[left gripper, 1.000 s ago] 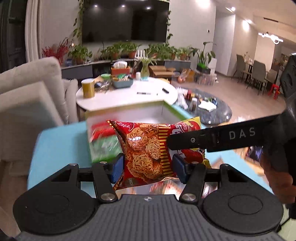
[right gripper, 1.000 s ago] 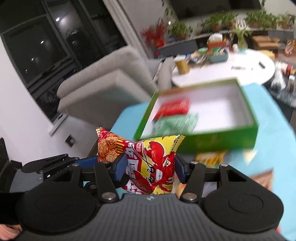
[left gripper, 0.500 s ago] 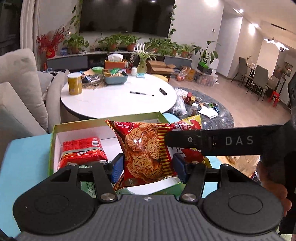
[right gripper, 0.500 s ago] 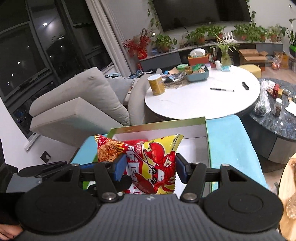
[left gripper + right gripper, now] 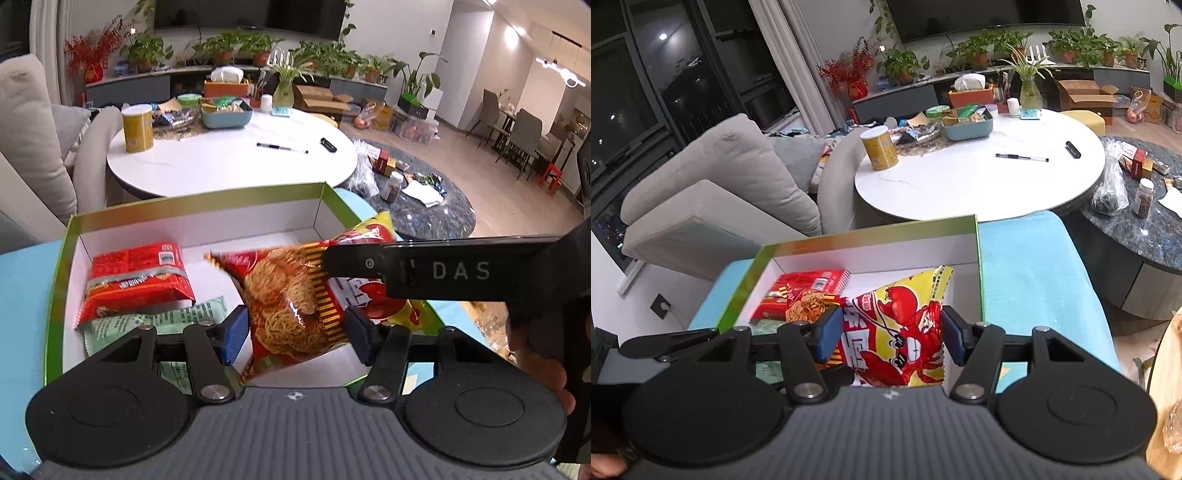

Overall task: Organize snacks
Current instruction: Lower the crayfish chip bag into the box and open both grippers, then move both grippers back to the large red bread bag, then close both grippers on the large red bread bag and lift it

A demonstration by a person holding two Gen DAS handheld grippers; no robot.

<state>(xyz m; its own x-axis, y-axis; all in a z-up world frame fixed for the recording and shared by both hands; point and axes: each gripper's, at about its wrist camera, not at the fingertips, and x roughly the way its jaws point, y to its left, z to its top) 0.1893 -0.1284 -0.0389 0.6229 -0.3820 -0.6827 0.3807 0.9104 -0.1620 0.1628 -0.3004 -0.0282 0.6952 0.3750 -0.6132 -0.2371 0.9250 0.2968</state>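
Note:
Both grippers hold one red-and-yellow crab noodle snack bag over the open green box. My left gripper is shut on its noodle-picture end. My right gripper is shut on its yellow crab-picture end. The box has a white inside and sits on a turquoise surface. In the box lie a red snack packet and a pale green packet at the left. The right gripper's black body crosses the left wrist view.
A round white table behind the box carries a yellow can, a blue tray and a pen. A grey sofa stands at the left. A dark marble low table with jars sits at the right.
Both grippers have carried the snack bag forward and down over the box's right half. The left gripper's pads seem slightly wider apart around the bag.

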